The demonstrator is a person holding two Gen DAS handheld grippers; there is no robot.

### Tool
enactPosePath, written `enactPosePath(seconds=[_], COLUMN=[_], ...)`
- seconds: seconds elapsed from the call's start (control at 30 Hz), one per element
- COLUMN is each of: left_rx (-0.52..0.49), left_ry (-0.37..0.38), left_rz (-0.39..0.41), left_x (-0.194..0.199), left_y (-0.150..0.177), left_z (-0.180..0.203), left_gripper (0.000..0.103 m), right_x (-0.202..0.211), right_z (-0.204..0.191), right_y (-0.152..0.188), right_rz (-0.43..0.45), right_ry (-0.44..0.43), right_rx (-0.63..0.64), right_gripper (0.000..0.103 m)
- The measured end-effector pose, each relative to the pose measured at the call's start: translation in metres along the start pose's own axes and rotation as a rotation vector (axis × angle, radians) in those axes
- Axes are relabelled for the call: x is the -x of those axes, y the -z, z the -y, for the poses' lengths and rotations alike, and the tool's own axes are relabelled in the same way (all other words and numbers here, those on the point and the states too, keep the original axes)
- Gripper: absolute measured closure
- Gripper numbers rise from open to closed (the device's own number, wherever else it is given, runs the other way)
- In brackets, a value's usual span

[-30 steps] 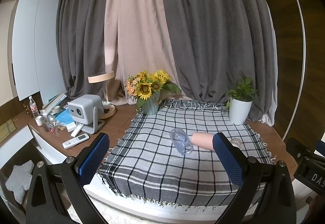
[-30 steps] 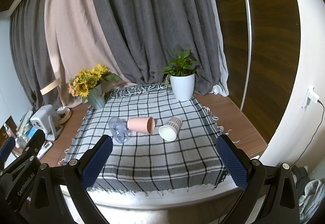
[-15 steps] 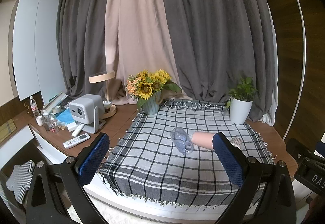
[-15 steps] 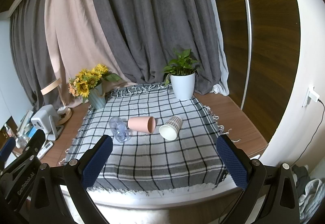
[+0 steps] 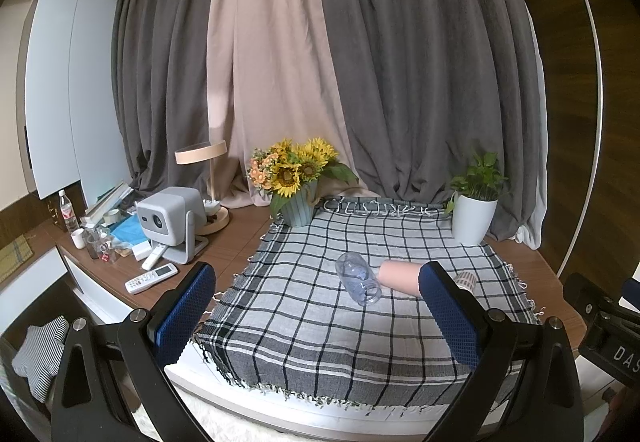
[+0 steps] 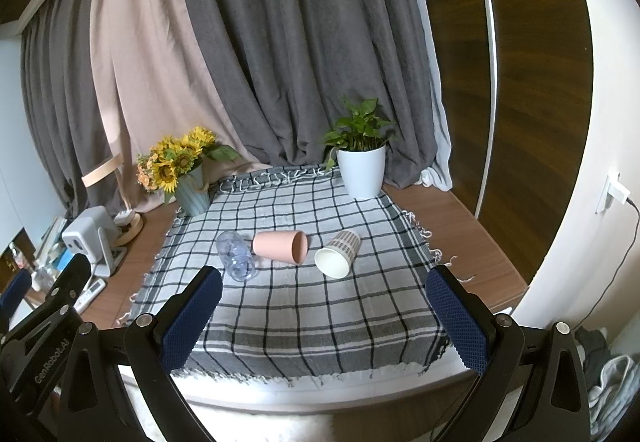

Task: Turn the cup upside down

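Note:
Three cups lie on their sides in a row on the checked cloth [image 6: 304, 306]: a clear plastic cup [image 6: 236, 256], a pink cup [image 6: 281, 246] and a patterned paper cup [image 6: 338, 259]. In the left wrist view the clear cup [image 5: 358, 278] and the pink cup [image 5: 398, 277] show, and the paper cup [image 5: 466, 279] is partly hidden behind a finger. My left gripper [image 5: 316, 316] and my right gripper [image 6: 324, 322] are both open and empty, held back at the near edge of the table, well short of the cups.
A sunflower vase [image 6: 192, 195] stands at the cloth's back left and a white potted plant [image 6: 361, 169] at the back right. A projector [image 5: 170, 215], a lamp [image 5: 208, 181], remote controls [image 5: 151, 278] and small bottles stand on the wooden desk to the left. Curtains hang behind.

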State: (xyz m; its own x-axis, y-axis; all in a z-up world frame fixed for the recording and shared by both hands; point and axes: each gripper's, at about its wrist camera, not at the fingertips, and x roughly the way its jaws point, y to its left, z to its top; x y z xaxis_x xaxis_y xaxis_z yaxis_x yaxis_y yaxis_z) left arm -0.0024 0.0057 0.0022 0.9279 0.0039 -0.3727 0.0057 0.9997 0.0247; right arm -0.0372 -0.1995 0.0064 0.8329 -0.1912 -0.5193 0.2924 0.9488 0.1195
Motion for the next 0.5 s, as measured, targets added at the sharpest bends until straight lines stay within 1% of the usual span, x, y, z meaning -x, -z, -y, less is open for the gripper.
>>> enactPosePath(seconds=[0.5], left_rx=[-0.005], left_ry=[-0.006], left_rz=[-0.013], left_x=[0.004], left_y=[0.0007], left_z=[0.001], left_gripper=[0.0], right_x=[-0.0018], right_z=[-0.0002], right_y=[0.0033], right_rz=[-0.005], right_ry=[-0.001], right_rx=[0.001], right_gripper=[0.0])
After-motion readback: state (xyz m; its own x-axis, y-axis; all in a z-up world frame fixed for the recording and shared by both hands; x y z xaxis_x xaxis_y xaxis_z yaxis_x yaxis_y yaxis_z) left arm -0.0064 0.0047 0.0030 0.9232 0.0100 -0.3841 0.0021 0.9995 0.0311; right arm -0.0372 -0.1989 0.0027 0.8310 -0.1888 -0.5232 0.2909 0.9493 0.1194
